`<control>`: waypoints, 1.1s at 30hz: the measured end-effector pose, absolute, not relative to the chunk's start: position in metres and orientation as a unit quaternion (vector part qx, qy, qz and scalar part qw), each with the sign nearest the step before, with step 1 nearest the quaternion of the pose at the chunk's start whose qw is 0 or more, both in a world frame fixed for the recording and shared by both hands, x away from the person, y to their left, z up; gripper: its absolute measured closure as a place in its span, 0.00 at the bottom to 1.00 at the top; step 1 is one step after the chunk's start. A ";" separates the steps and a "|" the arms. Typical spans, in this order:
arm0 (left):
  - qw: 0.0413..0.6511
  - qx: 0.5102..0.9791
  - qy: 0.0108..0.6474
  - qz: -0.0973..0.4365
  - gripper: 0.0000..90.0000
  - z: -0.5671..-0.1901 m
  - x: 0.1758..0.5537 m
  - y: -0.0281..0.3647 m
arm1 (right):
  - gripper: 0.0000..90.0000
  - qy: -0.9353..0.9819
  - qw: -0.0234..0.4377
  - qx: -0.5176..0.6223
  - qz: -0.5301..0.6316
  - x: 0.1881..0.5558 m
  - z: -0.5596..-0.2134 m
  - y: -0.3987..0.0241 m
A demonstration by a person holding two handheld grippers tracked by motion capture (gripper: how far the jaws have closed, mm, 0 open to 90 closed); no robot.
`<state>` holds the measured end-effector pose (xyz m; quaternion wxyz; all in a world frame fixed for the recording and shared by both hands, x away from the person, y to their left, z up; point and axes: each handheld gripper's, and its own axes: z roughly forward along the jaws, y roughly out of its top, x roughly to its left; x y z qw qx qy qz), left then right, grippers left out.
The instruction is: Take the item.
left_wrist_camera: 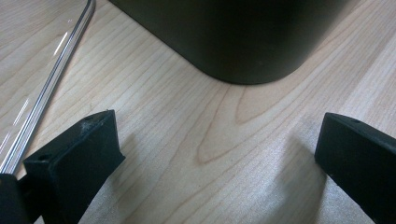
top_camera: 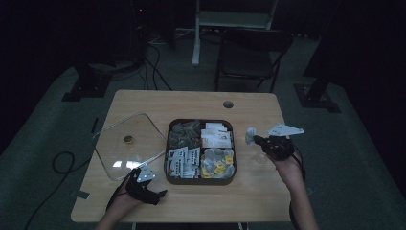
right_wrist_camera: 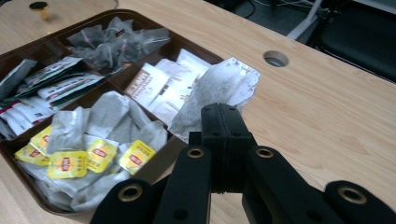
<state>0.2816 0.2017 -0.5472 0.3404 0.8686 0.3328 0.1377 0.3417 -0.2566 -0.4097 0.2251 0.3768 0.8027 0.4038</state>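
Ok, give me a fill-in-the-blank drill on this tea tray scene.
1. The right gripper is shut on a ____.
2. The tray has ____ compartments.
3. The glass lid lies on the table, to the ____ of the tray in the high view.
4. The left gripper has its jaws ____.

Missing: tea bag; four; left; open

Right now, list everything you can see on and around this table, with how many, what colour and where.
Pale wooden table: one, centre.
Dark four-compartment tray: one, brown, mid-table.
Packets and tea bags in tray: many, white, grey, yellow-tagged.
Clear glass lid: one, left of tray.
Grey tea bag: one, clamped in the right gripper, right of tray.
Black folding chair: one, behind table.
Left gripper: black, open, over bare table near tray corner.
Right gripper: black, shut on the bag.
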 end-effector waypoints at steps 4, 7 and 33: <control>0.341 0.868 0.333 0.138 0.01 -0.547 0.282 0.202 | 1.00 0.796 0.231 0.392 0.399 0.342 -0.411 -0.269; 0.341 0.868 0.334 0.138 0.01 -0.547 0.282 0.202 | 1.00 0.793 0.235 0.402 0.392 0.342 -0.415 -0.278; 0.341 0.867 0.336 0.139 0.01 -0.547 0.282 0.202 | 1.00 0.778 0.232 0.456 0.364 0.344 -0.446 -0.311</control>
